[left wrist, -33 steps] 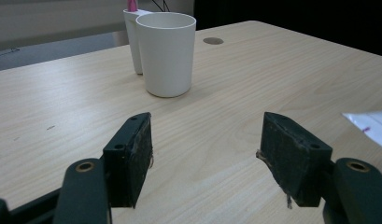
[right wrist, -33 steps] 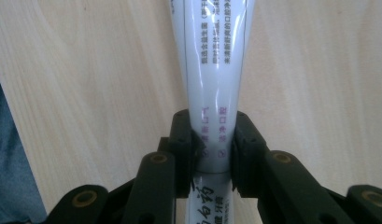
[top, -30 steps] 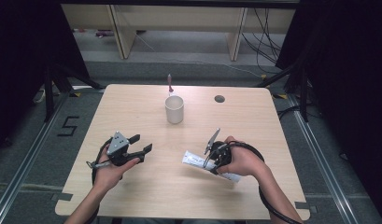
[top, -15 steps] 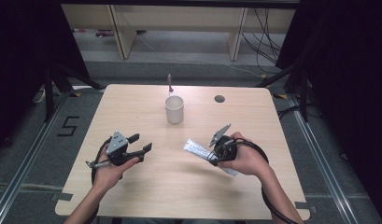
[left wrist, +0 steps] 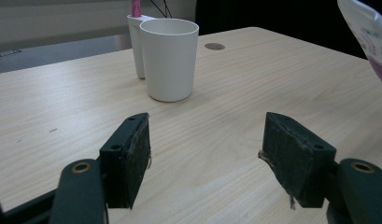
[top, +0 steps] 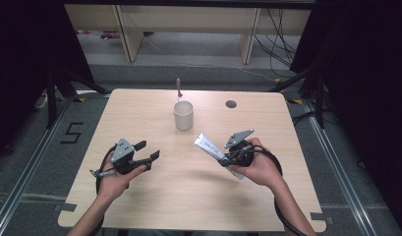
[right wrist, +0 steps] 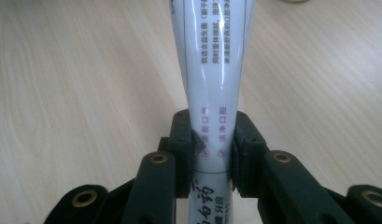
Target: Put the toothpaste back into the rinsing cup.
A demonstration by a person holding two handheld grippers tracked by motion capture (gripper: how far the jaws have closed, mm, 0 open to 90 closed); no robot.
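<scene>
A toothpaste tube (right wrist: 212, 79) is clamped between the right gripper (top: 227, 158) fingers above the bench (top: 188, 196), while the left gripper (top: 148, 150) fingers are held wide apart, empty.

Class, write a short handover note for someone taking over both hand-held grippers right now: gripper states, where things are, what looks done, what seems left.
Right hand-held gripper: shut on the toothpaste tube, which is lifted off the table and angled toward the cup.
Left hand-held gripper: open, empty, low over the table and facing the cup.
White cup: upright mid-table, with a pink-topped item in a white holder just behind it.
Done: tube picked up.
Left: probably carry the tube to the cup and put it in; the left gripper could steady the cup.
</scene>
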